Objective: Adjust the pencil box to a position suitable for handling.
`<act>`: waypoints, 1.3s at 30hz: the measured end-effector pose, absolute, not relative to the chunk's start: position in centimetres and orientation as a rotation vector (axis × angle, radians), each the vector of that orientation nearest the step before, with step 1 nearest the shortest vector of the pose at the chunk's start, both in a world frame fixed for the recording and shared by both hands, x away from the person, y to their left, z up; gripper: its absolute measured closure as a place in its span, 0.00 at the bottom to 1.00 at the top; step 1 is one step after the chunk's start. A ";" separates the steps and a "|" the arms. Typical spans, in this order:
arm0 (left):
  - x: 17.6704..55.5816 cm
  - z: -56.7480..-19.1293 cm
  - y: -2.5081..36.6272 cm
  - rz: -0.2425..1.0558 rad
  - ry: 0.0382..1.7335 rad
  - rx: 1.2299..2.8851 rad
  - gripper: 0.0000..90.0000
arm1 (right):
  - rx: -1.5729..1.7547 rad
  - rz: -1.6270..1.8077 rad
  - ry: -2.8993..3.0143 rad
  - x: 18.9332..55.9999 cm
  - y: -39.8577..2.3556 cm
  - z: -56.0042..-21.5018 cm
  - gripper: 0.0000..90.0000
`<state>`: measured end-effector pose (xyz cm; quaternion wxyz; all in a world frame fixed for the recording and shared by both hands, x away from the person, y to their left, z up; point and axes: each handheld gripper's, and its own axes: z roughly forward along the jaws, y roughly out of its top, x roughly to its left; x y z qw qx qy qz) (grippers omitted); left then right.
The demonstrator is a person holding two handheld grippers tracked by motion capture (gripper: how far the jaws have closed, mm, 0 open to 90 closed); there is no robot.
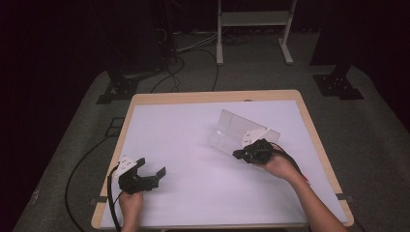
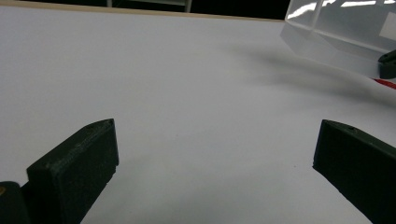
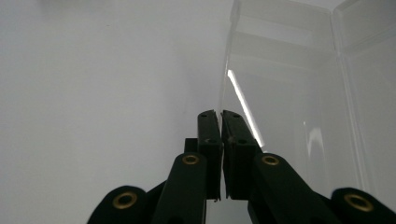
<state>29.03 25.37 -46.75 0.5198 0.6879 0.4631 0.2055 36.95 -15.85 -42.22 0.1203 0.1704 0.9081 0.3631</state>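
1. The table [image 1: 145, 121], under a white sheet, carries the work.
2. A clear plastic box [image 1: 232, 130] sits tilted toward its right far corner, one thin wall [image 3: 223, 93] lifted so it can be handled.
3. The right gripper [image 1: 240, 154] is clenched on that wall.
4. The left gripper [image 1: 153, 170] rests released near the left near edge, free to assist.

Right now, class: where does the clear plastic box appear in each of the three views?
High view: clear plastic box right of centre, tilted, by the right gripper.
Left gripper view: top right corner.
Right gripper view: right half, its wall pinched.
Shared landmark: the white table top.
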 end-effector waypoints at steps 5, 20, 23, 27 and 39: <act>29.0 -46.8 25.4 0.493 1.109 1.649 0.00 | 0.450 1.085 2.682 36.0 -15.5 -42.6 0.96; 29.0 -46.8 25.4 0.492 1.108 1.648 0.00 | 0.309 1.120 2.776 34.0 -13.4 -44.1 0.96; 29.0 -46.8 25.4 0.492 1.109 1.648 0.00 | 0.293 1.123 2.784 33.9 -13.1 -44.3 0.96; 29.0 -46.8 25.4 0.492 1.106 1.650 0.00 | 0.273 1.122 2.804 33.7 -12.6 -45.0 0.96; 29.0 -46.7 25.4 0.490 1.106 1.652 0.00 | 0.305 1.142 2.827 33.5 -12.2 -46.0 0.96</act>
